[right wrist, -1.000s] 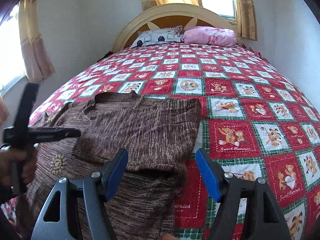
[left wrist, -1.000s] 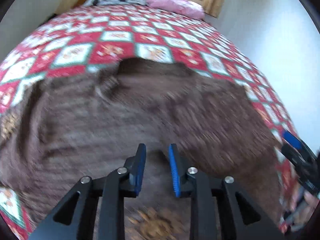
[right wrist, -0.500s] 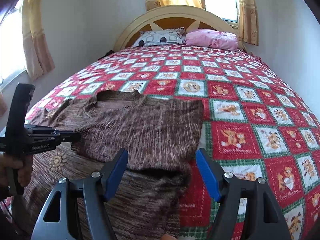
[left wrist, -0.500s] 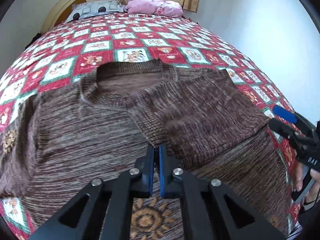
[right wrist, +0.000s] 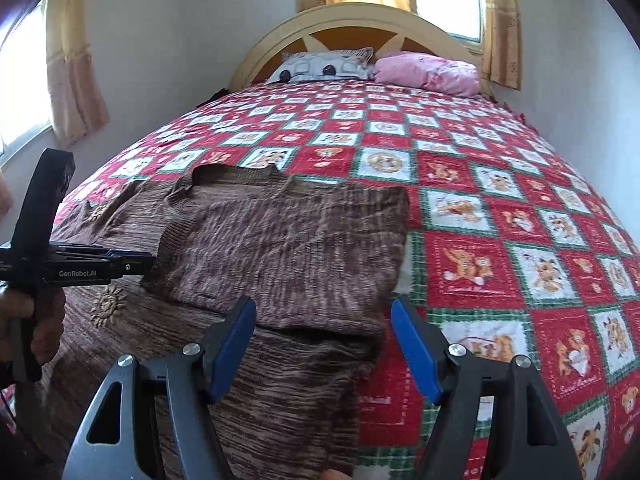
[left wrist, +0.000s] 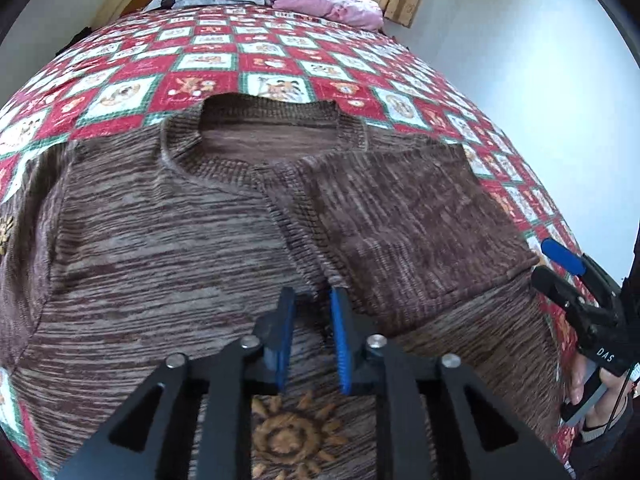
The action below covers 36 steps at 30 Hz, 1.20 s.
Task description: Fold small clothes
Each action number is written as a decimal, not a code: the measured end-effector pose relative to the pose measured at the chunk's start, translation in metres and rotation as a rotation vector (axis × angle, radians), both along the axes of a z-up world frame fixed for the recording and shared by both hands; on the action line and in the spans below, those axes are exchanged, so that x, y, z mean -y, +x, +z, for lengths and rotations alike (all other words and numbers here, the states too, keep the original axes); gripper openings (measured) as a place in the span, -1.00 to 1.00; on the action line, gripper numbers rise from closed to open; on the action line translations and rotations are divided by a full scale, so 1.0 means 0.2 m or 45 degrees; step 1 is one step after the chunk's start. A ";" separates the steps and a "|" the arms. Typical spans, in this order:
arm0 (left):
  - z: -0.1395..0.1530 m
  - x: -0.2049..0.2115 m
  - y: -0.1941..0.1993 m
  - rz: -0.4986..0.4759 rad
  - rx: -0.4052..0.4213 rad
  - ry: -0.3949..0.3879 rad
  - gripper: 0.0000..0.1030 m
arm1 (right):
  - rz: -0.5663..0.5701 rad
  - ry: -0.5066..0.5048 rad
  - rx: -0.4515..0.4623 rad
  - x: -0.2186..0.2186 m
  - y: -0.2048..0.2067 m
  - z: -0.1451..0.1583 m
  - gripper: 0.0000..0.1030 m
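A brown knitted sweater (left wrist: 160, 240) lies face up on the bed, collar toward the headboard. Its sleeve (left wrist: 400, 220) is folded across the chest, and the ribbed cuff (left wrist: 304, 256) ends just at my left gripper (left wrist: 310, 300). That gripper's jaws are opening, with a narrow gap and only the cuff's tip near them, no pads pressing. From the right wrist the left gripper (right wrist: 148, 260) shows at the sleeve's left edge. My right gripper (right wrist: 324, 312) hovers wide open over the sweater (right wrist: 280, 248), at the folded sleeve's lower right edge, holding nothing; it shows again (left wrist: 552, 264) at the right.
A red, green and white patchwork quilt (right wrist: 480, 220) covers the bed. A grey pillow (right wrist: 324, 66) and a pink pillow (right wrist: 428, 70) lie against the arched headboard (right wrist: 360, 20). A white wall (left wrist: 520, 40) runs along the right side; curtained windows stand behind and left.
The left gripper's jaws went from slightly apart to shut at the cuff, then parted again. The sleeve now lies flat across the chest. The right gripper has stayed open and still.
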<state>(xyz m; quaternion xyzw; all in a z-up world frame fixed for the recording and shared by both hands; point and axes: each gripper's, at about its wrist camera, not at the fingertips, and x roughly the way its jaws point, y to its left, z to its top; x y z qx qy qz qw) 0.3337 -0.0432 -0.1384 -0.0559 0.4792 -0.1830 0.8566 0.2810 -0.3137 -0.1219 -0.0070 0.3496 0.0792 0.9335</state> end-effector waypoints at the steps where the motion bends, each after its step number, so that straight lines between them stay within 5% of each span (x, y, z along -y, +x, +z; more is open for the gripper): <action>1: 0.00 0.01 0.00 -0.006 0.006 0.004 -0.60 | -0.002 -0.007 0.004 0.00 -0.01 0.00 0.38; 7: 0.01 0.01 0.00 0.043 -0.003 -0.039 -0.53 | 0.015 -0.032 -0.007 -0.03 -0.02 -0.03 0.38; 11: 0.03 -0.06 -0.03 0.111 0.019 -0.059 0.14 | 0.010 -0.032 0.003 -0.02 -0.03 -0.04 0.38; 18: 0.02 -0.02 -0.05 0.072 0.011 -0.113 0.21 | -0.003 -0.022 0.018 -0.02 -0.04 -0.03 0.38; 21: -0.01 0.05 -0.04 0.046 0.039 -0.008 0.07 | -0.005 -0.021 0.029 -0.02 -0.05 -0.02 0.38; 22: -0.01 0.07 -0.03 0.029 0.058 0.032 -0.31 | -0.006 -0.021 0.031 -0.02 -0.05 -0.02 0.38; 23: -0.01 0.10 -0.03 0.001 0.059 0.059 -0.90 | -0.009 -0.021 0.034 -0.02 -0.06 -0.02 0.38; 32: 0.07 0.04 -0.05 -0.015 0.158 0.166 -0.89 | -0.013 -0.025 0.045 0.00 -0.05 -0.01 0.38; 36: 0.00 0.08 -0.04 -0.053 0.111 0.183 -0.86 | 0.024 -0.019 0.049 -0.04 -0.02 0.01 0.38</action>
